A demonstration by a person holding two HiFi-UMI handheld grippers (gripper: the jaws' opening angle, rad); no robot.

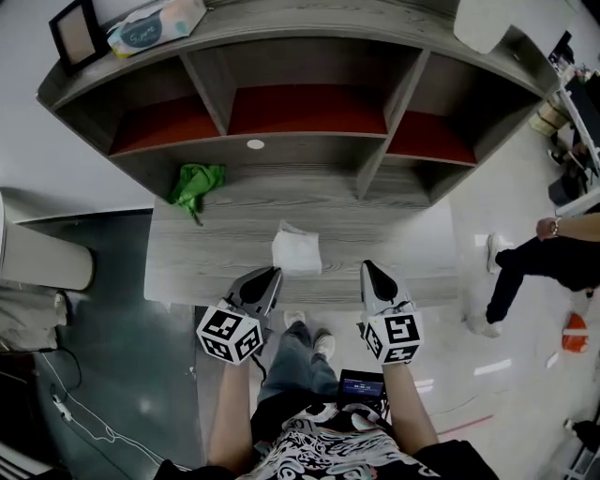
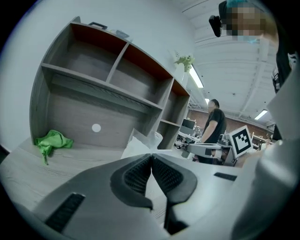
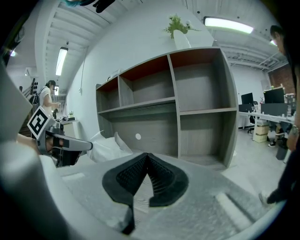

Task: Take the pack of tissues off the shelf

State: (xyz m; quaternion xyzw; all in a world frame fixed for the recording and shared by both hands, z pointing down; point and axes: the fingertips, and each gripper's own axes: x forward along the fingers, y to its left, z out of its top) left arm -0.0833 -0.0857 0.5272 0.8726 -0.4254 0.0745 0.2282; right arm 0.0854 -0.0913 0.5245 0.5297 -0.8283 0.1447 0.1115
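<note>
Two tools are in play: the left hand-held gripper (image 1: 269,276) and the right hand-held gripper (image 1: 371,268). Each has its jaws pressed together on nothing, and they sit side by side over the worktop's (image 1: 403,230) near edge. Between them and just beyond lies one crumpled white sheet (image 1: 296,251). Farther out, to the left, one green cloth (image 1: 195,185) lies in the wide lower bay of the shelf (image 1: 328,21). One pack of tissues (image 1: 155,24) rests on the shelf top, far beyond and to the left, beside one picture frame (image 1: 75,34).
</note>
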